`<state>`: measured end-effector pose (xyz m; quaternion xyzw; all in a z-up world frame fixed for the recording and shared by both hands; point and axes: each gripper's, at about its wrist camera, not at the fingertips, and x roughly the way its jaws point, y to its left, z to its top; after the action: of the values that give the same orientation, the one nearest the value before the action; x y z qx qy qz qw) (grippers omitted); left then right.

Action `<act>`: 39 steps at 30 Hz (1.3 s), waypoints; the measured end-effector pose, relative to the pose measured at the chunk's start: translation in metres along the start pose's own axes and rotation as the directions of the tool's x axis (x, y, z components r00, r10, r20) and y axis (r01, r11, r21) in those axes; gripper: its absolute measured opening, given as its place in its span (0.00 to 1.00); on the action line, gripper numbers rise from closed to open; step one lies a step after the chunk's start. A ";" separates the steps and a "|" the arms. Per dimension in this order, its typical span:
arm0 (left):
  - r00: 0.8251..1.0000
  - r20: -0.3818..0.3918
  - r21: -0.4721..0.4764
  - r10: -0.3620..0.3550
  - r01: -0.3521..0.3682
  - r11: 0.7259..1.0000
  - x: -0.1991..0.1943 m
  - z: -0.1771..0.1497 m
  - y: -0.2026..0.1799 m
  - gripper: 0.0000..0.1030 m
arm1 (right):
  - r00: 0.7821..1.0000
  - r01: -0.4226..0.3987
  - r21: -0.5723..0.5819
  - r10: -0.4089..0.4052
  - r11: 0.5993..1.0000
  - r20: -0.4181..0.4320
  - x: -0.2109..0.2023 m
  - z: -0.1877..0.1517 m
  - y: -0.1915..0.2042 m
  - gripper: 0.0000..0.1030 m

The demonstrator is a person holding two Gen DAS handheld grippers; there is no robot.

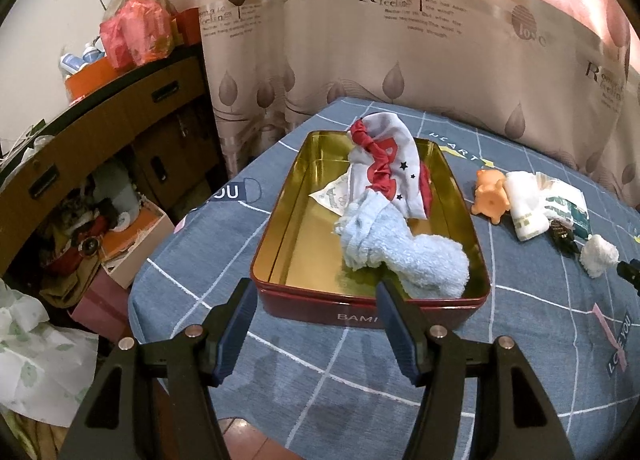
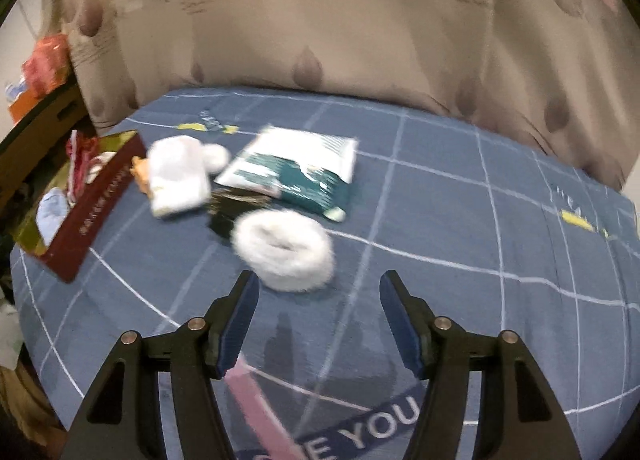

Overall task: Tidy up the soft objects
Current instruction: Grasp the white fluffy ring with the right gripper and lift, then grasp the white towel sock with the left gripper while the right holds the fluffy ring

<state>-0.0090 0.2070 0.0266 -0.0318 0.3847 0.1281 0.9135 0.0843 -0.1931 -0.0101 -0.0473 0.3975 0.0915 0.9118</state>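
Observation:
A red tin (image 1: 360,310) with a gold inside sits on the blue checked cloth. In it lie a light blue fluffy sock (image 1: 404,256) and a grey-and-red cloth (image 1: 388,167). My left gripper (image 1: 316,292) is open and empty, just in front of the tin's near wall. My right gripper (image 2: 318,284) is open and empty, just short of a white fluffy ring (image 2: 284,248). Beyond the ring lie a folded white cloth (image 2: 178,175), an orange toy (image 1: 490,195), a green-and-white packet (image 2: 296,167) and a dark clip (image 2: 232,203). The right wrist view is blurred.
A leaf-print curtain (image 1: 360,39) hangs behind the table. A brown desk (image 1: 100,131) with clutter under it stands at the left. The table edge (image 1: 136,296) drops off at the left. Open blue cloth (image 2: 500,280) lies to the right of the ring.

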 end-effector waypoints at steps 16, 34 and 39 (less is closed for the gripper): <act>0.999 0.026 0.037 -0.034 0.033 0.999 -0.002 -0.002 -0.010 0.61 | 0.999 -0.005 0.030 0.006 1.000 -0.033 0.054 0.010 0.008 0.71; 0.999 0.030 0.097 -0.039 0.036 0.995 0.001 -0.009 -0.025 0.62 | 0.999 0.026 -0.047 -0.028 0.999 -0.034 0.068 0.010 0.026 0.39; 0.999 0.030 0.122 -0.035 0.031 0.992 0.000 -0.011 -0.033 0.61 | 0.999 0.020 -0.045 -0.022 0.999 -0.037 0.069 0.010 0.025 0.39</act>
<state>-0.0077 0.1735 0.0177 0.0196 0.3765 0.0899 0.9218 0.1321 -0.1581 -0.0540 -0.0736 0.4119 0.0901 0.9038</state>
